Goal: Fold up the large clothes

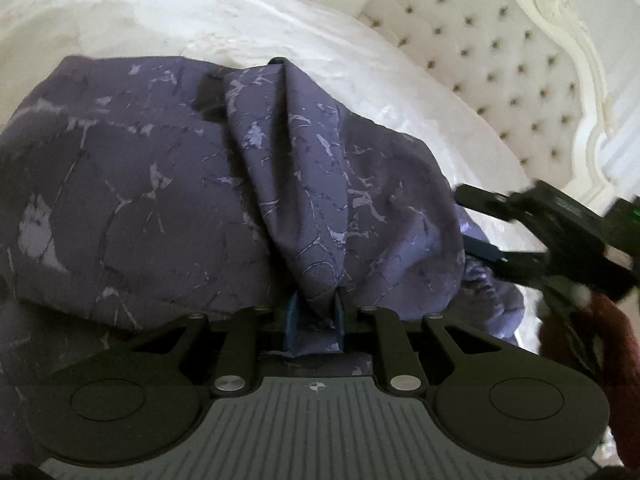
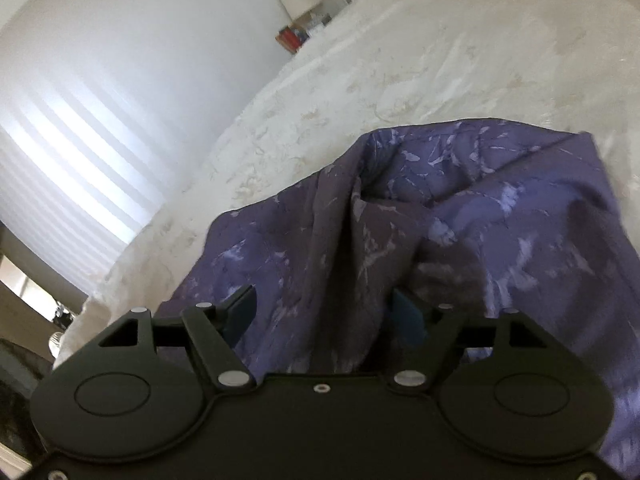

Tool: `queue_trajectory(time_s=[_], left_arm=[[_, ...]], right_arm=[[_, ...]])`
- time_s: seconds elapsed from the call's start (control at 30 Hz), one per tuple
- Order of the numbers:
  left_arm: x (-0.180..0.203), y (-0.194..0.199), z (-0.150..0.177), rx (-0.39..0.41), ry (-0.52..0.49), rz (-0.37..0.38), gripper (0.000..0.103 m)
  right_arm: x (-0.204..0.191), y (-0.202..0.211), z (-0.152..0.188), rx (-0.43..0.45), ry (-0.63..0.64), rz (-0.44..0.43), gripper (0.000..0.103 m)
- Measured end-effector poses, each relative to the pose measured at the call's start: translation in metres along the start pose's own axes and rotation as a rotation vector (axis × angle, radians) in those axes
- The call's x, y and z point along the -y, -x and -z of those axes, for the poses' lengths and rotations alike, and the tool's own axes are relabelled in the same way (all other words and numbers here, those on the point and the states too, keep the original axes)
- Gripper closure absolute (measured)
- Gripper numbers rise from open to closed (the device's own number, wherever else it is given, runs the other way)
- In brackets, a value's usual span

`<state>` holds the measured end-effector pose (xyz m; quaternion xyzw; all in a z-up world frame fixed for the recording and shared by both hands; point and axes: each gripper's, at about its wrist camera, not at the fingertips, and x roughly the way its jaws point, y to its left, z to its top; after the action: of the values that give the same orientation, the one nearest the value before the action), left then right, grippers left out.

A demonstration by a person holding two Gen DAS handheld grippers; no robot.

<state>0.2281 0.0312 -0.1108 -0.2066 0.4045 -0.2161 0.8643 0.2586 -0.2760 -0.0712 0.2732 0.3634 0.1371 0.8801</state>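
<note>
A large purple garment [image 1: 160, 200] with a pale cracked pattern lies heaped on a white bed. My left gripper [image 1: 314, 316] is shut on a raised fold of it, and the cloth rises in a ridge from the blue pads. In the right wrist view the same garment [image 2: 480, 220] drapes between the wide-apart fingers of my right gripper [image 2: 326, 312]. The pads stand clear of the cloth, so that gripper is open. From the left wrist view the right gripper [image 1: 480, 228] shows at the garment's right edge, fingers spread.
White embossed bedspread [image 1: 240, 20] [image 2: 400, 60] surrounds the garment. A tufted cream headboard [image 1: 500, 60] stands at the far right. A bright window with blinds [image 2: 60, 160] is off the bed's left side. A person's red sleeve [image 1: 600, 340] is behind the right gripper.
</note>
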Motion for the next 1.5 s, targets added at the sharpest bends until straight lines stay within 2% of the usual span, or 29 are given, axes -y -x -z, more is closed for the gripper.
queue_trajectory(time_s=[0.13,0.23,0.3,0.37,0.47,0.53,0.6,0.67,0.77,0.83,1.0,1.07,1.2,1.37,1.5], left_arm=[[-0.001,0.004,0.004,0.004,0.008,0.002,0.084],[0.005,0.000,0.002,0.009,0.006,-0.001,0.083],[0.007,-0.001,0.004,0.017,0.001,-0.003,0.082],[0.009,0.000,0.003,0.020,0.000,0.002,0.079],[0.015,0.013,-0.001,0.038,-0.023,-0.021,0.070],[0.024,0.028,-0.005,0.111,-0.077,-0.043,0.063],[0.035,0.041,-0.014,0.189,-0.139,-0.061,0.049],[0.042,0.042,-0.025,0.224,-0.178,-0.078,0.043],[0.046,0.030,-0.041,0.226,-0.184,-0.107,0.042],[0.045,0.017,-0.047,0.213,-0.181,-0.133,0.042],[0.013,-0.010,-0.044,0.149,-0.104,-0.248,0.043],[-0.004,-0.013,-0.038,0.146,-0.087,-0.221,0.043],[-0.005,-0.012,-0.022,0.189,-0.213,-0.214,0.043],[-0.007,-0.012,-0.011,0.249,-0.231,-0.208,0.042],[-0.001,-0.014,-0.009,0.251,-0.259,-0.234,0.040]], right_arm=[[0.000,-0.021,-0.025,0.006,0.000,0.032,0.026],[0.003,-0.016,-0.043,0.124,-0.023,-0.006,0.026],[0.004,-0.006,-0.048,0.201,-0.038,0.015,0.026],[0.002,0.006,-0.045,0.231,-0.036,0.053,0.026],[-0.021,0.022,-0.029,0.234,0.139,0.123,0.026],[-0.040,0.026,-0.013,0.207,0.289,0.159,0.027],[-0.056,0.025,0.002,0.176,0.386,0.148,0.042],[-0.074,0.021,0.021,0.153,0.472,0.160,0.051],[-0.090,0.011,0.043,0.120,0.560,0.147,0.057],[-0.096,0.004,0.056,0.095,0.593,0.157,0.057],[-0.075,-0.011,0.075,0.048,0.577,0.239,0.058],[-0.063,-0.014,0.083,0.035,0.569,0.261,0.059],[-0.048,-0.013,0.092,0.067,0.534,0.233,0.059],[-0.042,-0.013,0.103,0.123,0.538,0.222,0.059],[-0.037,-0.014,0.109,0.165,0.527,0.204,0.058]])
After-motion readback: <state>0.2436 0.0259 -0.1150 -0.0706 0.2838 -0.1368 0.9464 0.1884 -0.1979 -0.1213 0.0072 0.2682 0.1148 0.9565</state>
